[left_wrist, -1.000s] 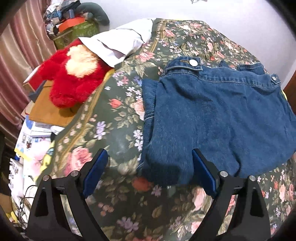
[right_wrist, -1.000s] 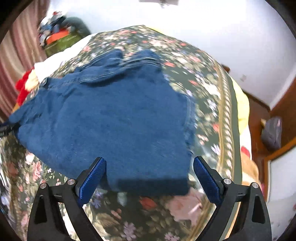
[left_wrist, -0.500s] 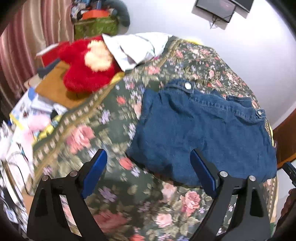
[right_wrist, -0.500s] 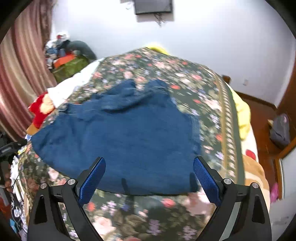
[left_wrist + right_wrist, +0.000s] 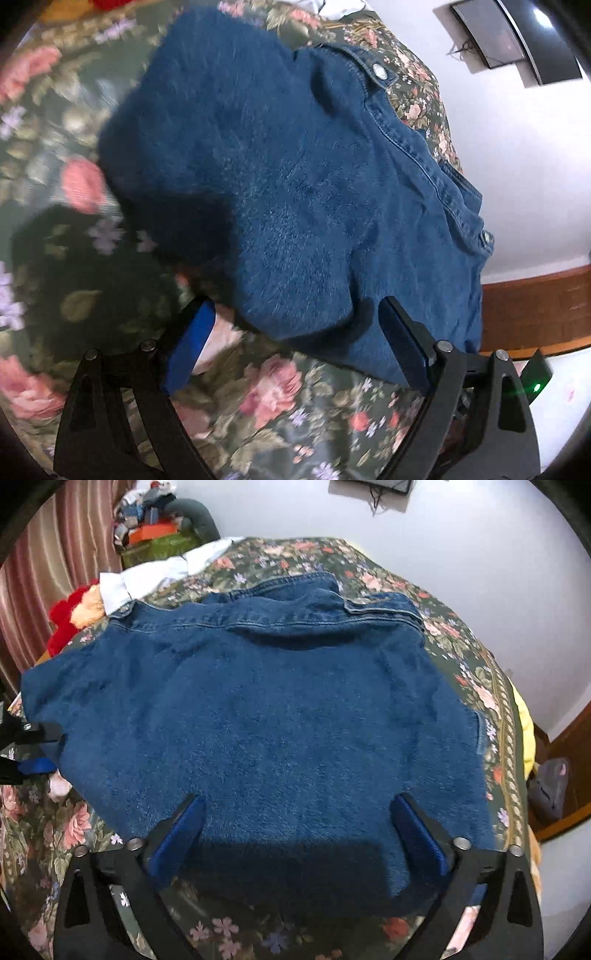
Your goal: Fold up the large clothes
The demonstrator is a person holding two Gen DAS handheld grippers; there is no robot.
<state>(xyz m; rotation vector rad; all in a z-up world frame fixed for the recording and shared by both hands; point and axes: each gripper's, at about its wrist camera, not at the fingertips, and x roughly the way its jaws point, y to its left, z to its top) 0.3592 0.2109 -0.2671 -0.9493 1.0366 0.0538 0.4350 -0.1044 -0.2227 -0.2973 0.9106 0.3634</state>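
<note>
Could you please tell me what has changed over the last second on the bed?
Both grippers closed in on the denim jacket: the left gripper rolled and dropped to its edge; the right gripper, jaws just opening wider, now straddles the hem. Nothing gripped. The jacket stays flat on the floral bedspread.

Soft even indoor light, left view motion-blurred, fisheye-bent dark corners

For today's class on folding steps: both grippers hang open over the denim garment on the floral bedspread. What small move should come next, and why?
Probably lower the right gripper onto the near hem of the denim garment and close on it. Its fingers have just been opening and straddle that edge without pressing it. The left gripper, also open, sits at the garment's corner, so both could then lift the hem for a fold.
</note>
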